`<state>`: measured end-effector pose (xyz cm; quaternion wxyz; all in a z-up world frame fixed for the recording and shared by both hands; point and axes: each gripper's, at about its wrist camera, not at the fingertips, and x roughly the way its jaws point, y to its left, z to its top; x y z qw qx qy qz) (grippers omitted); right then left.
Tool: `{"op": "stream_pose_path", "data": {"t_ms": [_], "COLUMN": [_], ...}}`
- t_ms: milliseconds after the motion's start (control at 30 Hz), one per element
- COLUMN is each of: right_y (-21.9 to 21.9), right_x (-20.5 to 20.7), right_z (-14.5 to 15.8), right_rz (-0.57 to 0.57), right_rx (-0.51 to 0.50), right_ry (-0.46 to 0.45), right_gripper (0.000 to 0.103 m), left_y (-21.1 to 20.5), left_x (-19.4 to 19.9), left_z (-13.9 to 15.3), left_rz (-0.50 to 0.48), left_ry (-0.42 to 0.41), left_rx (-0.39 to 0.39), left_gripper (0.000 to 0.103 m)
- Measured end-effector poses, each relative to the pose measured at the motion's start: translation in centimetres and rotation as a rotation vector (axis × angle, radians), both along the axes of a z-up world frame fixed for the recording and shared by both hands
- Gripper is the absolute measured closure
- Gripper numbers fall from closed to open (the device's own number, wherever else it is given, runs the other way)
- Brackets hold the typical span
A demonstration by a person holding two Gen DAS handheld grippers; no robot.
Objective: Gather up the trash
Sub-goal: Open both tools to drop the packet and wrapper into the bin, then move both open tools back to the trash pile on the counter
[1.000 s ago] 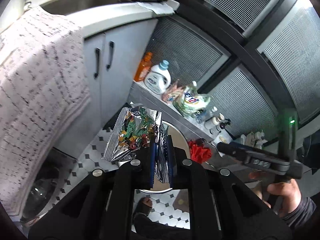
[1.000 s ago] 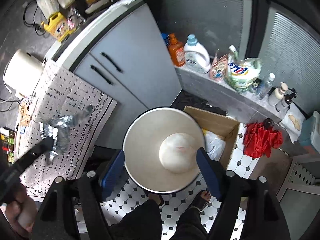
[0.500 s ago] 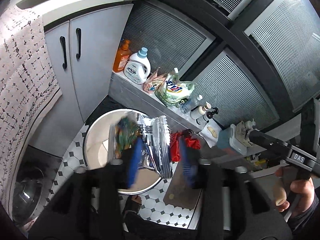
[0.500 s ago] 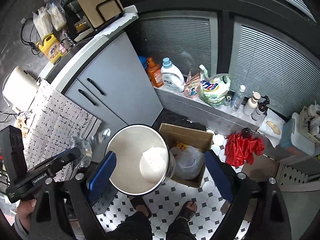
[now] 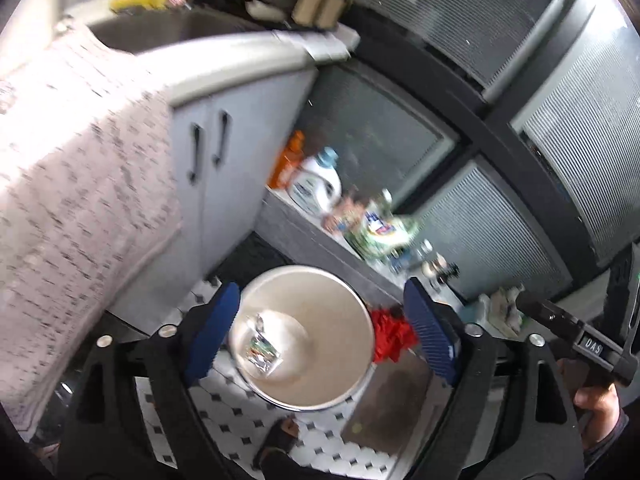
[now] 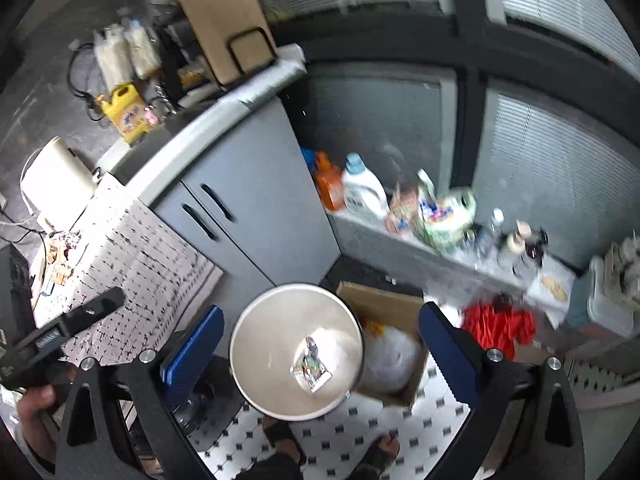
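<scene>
Foil snack wrapper [image 6: 310, 365] – lies in steel bin [image 5: 360, 376], on floor beside counter | left gripper [image 5: 322, 330] jaws opening, empty – drop made | right gripper [image 6: 320, 344] jaws opening, empty
</scene>
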<state>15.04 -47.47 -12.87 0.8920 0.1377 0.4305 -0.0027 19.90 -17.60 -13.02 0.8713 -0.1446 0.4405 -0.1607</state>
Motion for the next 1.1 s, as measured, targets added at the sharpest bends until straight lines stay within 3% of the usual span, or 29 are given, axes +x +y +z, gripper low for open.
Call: {"op": "stream_pose_path", "data": {"t_ms": [267,467,800,1100], "right_y": [6.6,12.6,22.1,27.3], "right_x": [2.6,4.9,7.6,9.6], "right_z": [2.9,4.7,5.9,5.4], "right_rz": [0.091,0.194,0.335,0.352], "right_rx": [0.012,0.027,0.021,0.011], "right_ry": [-0.121,-0.181,-0.213,-0.196], "right_gripper": [0.008,0.008,0.008,0.008], "left_y": [7.4,13.2,21.8,27.8], "left_x": [-1.2,-2.1,-2.4,-1.4], "left_z": [4.7,6.4,7.0,5.8], "left_rz": [0.164,0.29,0.367,0.419], "left_ry": [-0.117,-0.162,-0.179,-0.15], "left_rx": [0.059,0.114,0.124,0.095], "left_gripper": [0.009,0.006,0.006,0.006]}}
